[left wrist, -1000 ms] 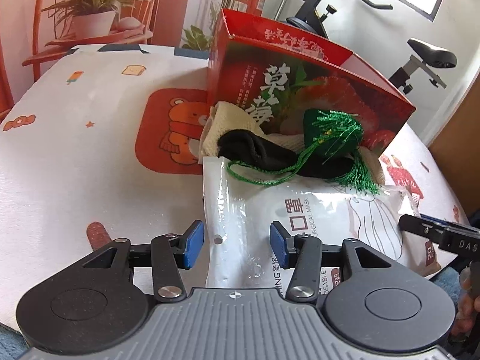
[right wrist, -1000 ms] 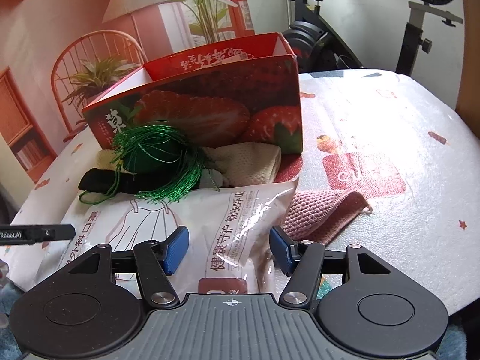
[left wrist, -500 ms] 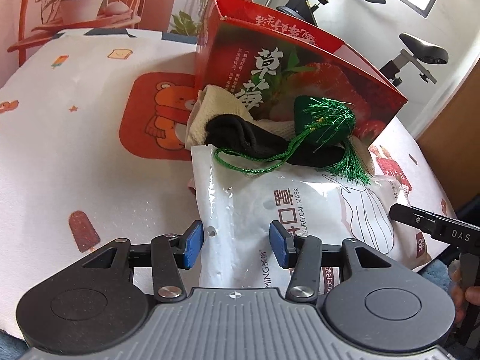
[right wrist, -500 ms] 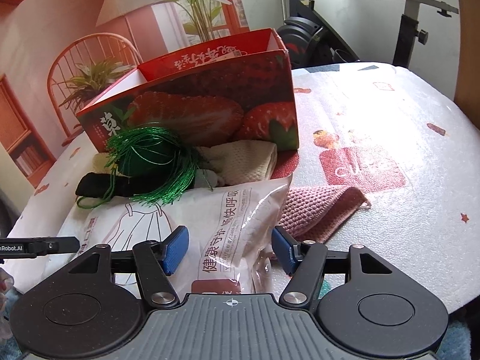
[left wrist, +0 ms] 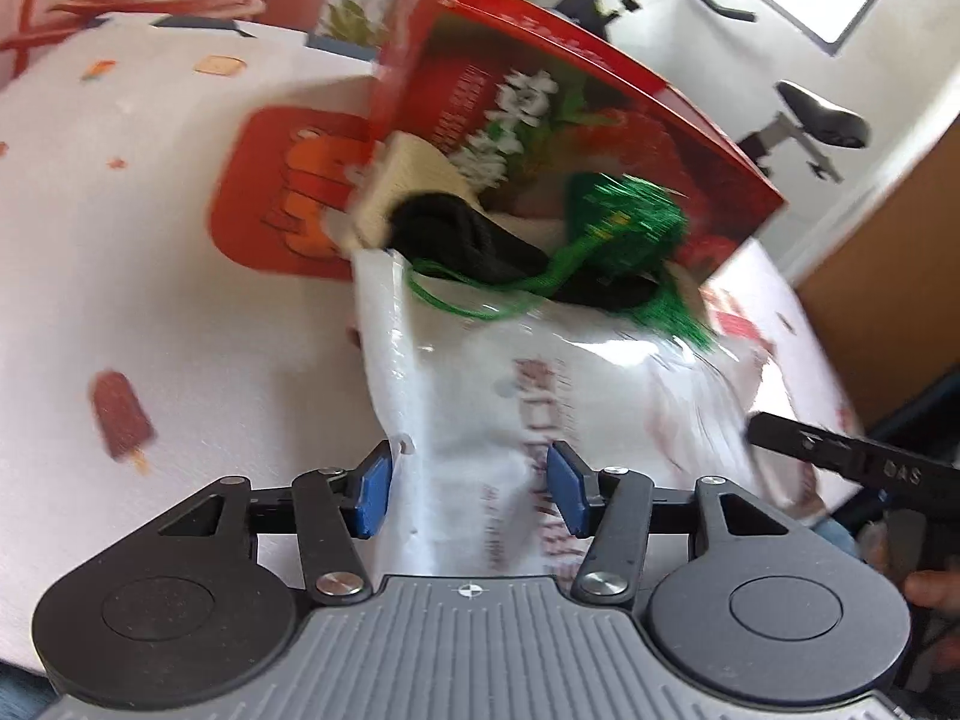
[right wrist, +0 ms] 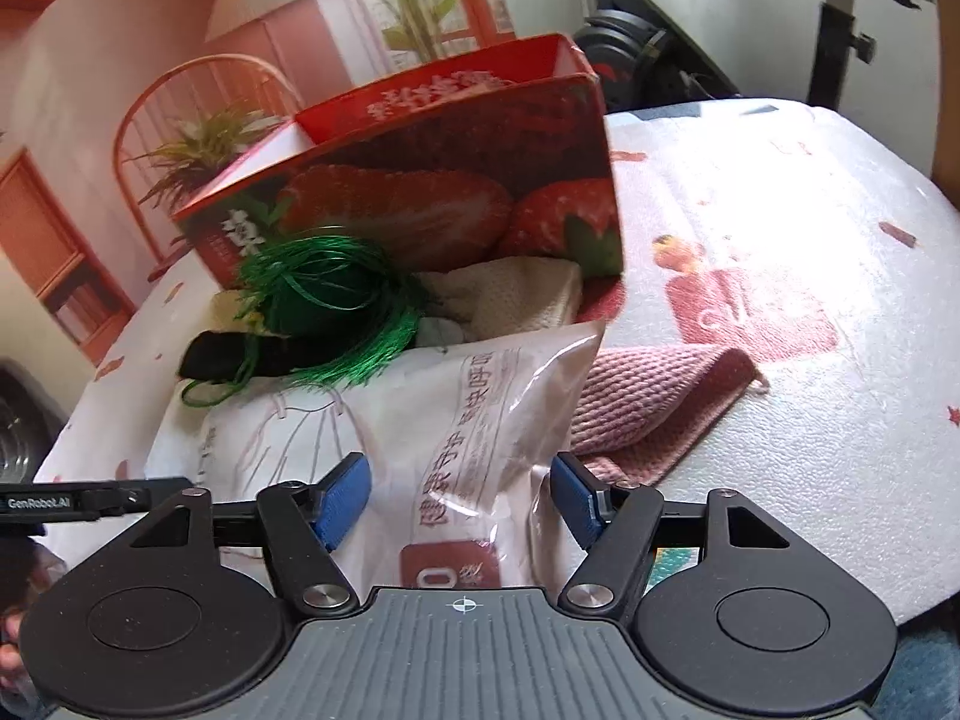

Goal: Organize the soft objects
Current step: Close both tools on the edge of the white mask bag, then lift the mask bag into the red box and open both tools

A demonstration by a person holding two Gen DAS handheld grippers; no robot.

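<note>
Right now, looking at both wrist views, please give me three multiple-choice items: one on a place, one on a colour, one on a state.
1. Where does the pink cloth lie?
A. inside the red box
B. partly under the mask bag
C. on the chair

2. What colour is the tasselled ornament?
A. green
B. yellow
C. blue

3. How is the red box?
A. closed with a lid
B. flattened
C. open at the top

Answers: 1 B, its edge disappears beneath the mask bag on the table. 2 A, its threads are bright green. 3 C, its inner wall shows and no lid covers it.
</note>
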